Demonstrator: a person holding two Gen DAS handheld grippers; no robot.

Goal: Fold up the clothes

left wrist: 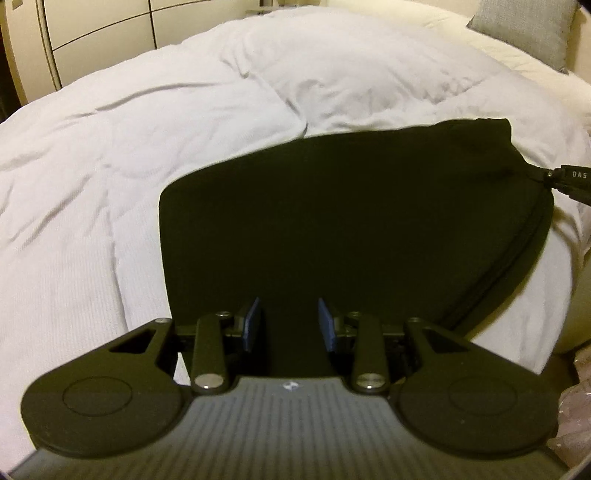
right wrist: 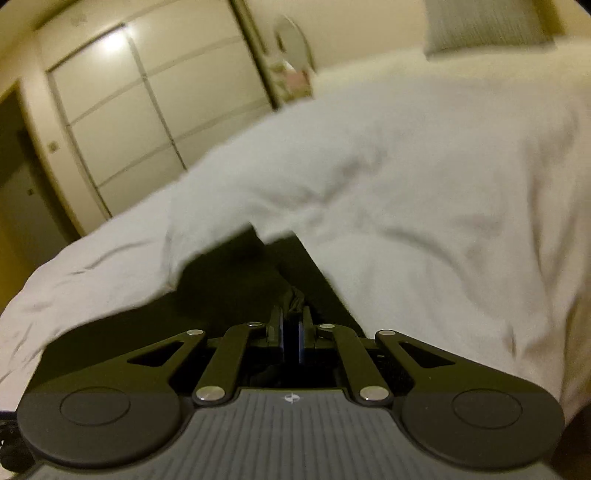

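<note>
Right gripper (right wrist: pixel 291 332) pinches the black garment's (left wrist: pixel 351 221) edge at frame right; left gripper (left wrist: pixel 290 325) gapes, empty, low centre. Looks mid-fold; needs second grip.

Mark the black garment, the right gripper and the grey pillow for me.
black garment (left wrist: pixel 351 229), left wrist view, middle of the flat cloth.
right gripper (right wrist: pixel 291 332), right wrist view, between its shut fingertips.
grey pillow (left wrist: pixel 528 26), left wrist view, its face.

A white duvet (left wrist: pixel 184 122) with soft wrinkles covered the bed. A grey pillow (left wrist: pixel 524 29) lay at the far right corner of the bed. Behind the bed stood a cream wardrobe (right wrist: pixel 122 122) with sliding panel doors. Beside it, a dark door (right wrist: pixel 26 218) was visible.
</note>
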